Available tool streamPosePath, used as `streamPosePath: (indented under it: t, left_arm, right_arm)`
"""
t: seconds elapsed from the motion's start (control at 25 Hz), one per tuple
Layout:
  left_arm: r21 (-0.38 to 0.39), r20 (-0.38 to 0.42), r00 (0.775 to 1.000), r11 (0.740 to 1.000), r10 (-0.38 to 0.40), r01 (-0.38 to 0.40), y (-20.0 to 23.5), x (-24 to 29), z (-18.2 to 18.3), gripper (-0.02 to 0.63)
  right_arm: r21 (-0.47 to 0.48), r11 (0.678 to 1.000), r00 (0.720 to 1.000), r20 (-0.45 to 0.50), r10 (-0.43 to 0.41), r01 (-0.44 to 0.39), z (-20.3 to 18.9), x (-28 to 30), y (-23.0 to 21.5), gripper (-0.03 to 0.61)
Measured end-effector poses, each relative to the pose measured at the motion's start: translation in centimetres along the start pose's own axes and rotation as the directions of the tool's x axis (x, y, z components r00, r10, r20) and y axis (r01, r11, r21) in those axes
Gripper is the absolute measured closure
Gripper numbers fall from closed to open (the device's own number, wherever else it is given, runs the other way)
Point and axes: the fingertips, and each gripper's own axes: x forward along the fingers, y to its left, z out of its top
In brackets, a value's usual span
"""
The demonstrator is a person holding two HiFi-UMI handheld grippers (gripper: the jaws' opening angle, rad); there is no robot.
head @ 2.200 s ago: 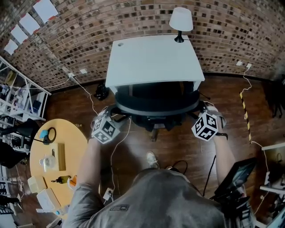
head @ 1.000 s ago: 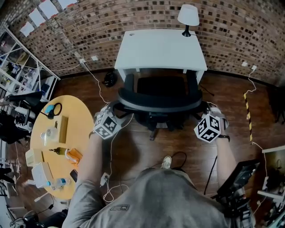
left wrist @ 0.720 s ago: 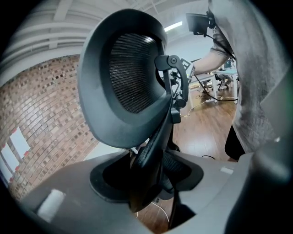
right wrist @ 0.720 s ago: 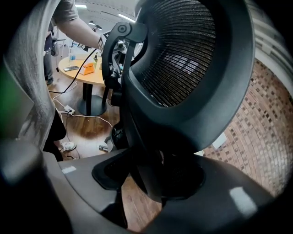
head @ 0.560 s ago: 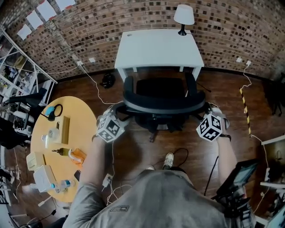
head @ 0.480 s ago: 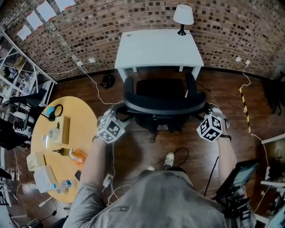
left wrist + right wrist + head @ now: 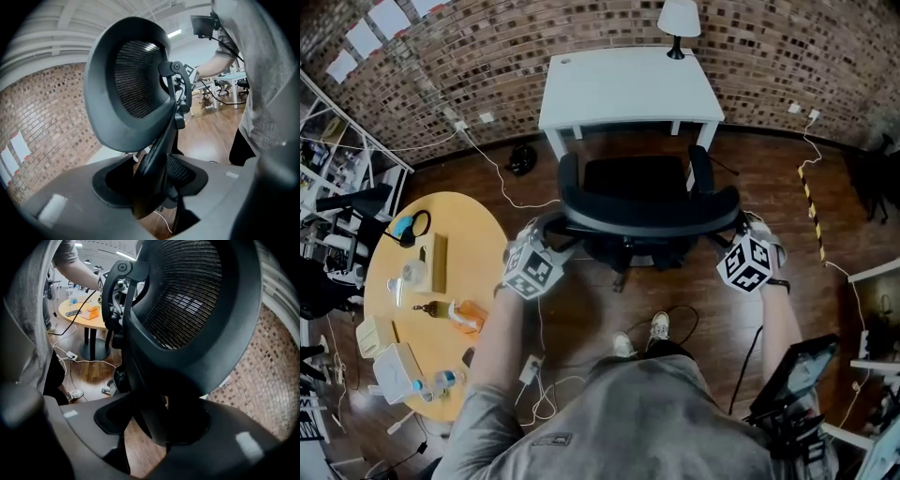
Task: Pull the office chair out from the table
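Office chair (image 7: 642, 183) located just clear of table (image 7: 628, 89), backrest toward person; backrest rim pinched at both ends by left gripper (image 7: 551, 234) and right gripper (image 7: 733, 230); pull axis judged straight back, away from table.

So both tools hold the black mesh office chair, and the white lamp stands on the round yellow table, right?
No: the head view shows the white lamp on the white rectangular table. The left tool and right tool do hold the office chair.
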Motion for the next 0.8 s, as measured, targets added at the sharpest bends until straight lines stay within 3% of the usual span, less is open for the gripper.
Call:
streamPosePath:
  t: [0.8]
  left_arm:
    - [-0.054, -0.022, 0.999, 0.998, 0.042, -0.043, -5.5, -3.9, 0.9, 0.385]
  right_arm:
    - [-0.066, 0.997, 0.996, 0.074, 0.043, -0.038, -0.5, -4.2, 4.5, 0.353]
